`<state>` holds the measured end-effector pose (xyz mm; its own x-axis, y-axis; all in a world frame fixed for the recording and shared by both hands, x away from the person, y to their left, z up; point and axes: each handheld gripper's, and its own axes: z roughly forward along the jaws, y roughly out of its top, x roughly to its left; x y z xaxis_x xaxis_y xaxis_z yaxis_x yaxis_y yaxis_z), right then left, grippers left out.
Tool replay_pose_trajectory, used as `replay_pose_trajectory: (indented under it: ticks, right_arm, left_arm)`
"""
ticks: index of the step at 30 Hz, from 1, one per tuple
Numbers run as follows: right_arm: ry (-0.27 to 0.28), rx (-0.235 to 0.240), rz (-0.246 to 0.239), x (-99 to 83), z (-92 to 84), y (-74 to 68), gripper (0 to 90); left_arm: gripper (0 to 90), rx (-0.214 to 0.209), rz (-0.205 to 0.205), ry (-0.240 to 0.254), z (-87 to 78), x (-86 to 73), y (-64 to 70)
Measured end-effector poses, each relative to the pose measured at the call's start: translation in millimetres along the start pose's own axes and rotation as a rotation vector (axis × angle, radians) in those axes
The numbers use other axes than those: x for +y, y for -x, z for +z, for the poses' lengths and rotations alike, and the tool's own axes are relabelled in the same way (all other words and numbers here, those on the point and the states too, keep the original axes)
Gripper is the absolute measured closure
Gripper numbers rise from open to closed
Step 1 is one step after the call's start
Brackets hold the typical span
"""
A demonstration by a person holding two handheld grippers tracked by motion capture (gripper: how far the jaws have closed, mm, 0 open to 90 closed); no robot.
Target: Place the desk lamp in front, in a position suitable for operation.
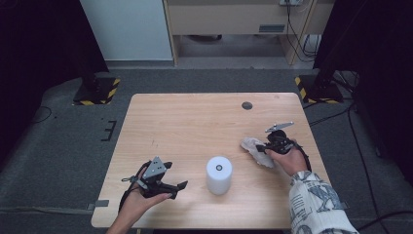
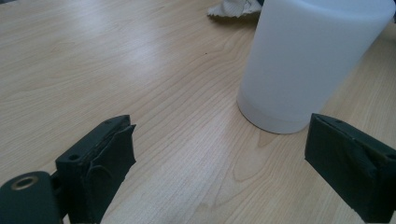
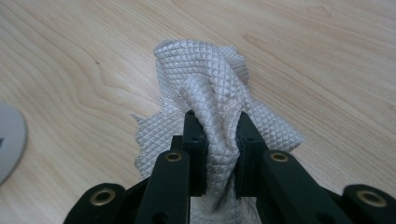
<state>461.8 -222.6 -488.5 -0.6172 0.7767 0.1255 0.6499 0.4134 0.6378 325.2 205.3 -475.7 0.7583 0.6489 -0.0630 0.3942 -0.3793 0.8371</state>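
Observation:
A white quilted cloth (image 3: pixel 210 88) lies bunched on the wooden table (image 1: pixel 195 122) at its right side, also seen as the cloth (image 1: pixel 253 147) in the high view. My right gripper (image 3: pixel 217 135) is shut on a fold of it, the fabric pinched between both pads; the right gripper (image 1: pixel 272 144) sits at the cloth's right edge. A white cylinder (image 1: pixel 218 175) with a small dark hole on top stands upright near the table's front middle. My left gripper (image 2: pixel 219 158) is open, nothing between its fingers, just short of the cylinder (image 2: pixel 308 60); the left gripper (image 1: pixel 160 183) lies left of it.
A small dark round cap (image 1: pixel 247 105) sits flush in the table near its far right corner. Two stand bases with yellow-black stripes (image 1: pixel 97 90) (image 1: pixel 319 87) rest on the grey floor beyond the table. Cables (image 1: pixel 360 146) run along the floor at the right.

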Motion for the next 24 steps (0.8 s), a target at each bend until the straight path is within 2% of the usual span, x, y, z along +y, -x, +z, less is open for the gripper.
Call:
replay_pose_trajectory:
  ticks: [5,6,9,13,16,20,24]
  right_arm:
    - [0.048,0.005,-0.013,1.5,-16.9,-12.0,78.7]
    - [0.079,0.017,-0.009,3.4,-26.0,-17.6,78.8]
    - [0.101,0.021,-0.012,6.0,-34.8,-23.9,78.8]
    - [0.124,0.029,-0.041,10.1,-48.0,-36.3,78.8]
    - [0.138,0.035,-0.073,13.7,-53.1,-42.8,78.7]
    - [0.148,0.05,-0.09,19.9,-56.3,-49.4,78.7]
    - [0.167,0.049,-0.111,29.1,-62.6,-58.0,78.7]
  left_arm:
    - [7.2,0.005,-0.009,-0.004,2.6,-0.7,-1.3]
    - [7.1,0.002,-0.006,-0.005,2.2,-0.7,-0.9]
    - [6.9,-0.007,-0.012,0.007,1.2,-0.9,1.2]
    - [6.7,-0.008,-0.009,0.017,0.2,0.7,5.3]
    - [6.8,-0.016,-0.004,0.026,1.6,3.3,7.2]
    - [6.6,-0.028,-0.023,0.027,9.0,5.5,6.2]
    - [6.5,-0.03,0.001,0.016,7.5,3.9,10.4]
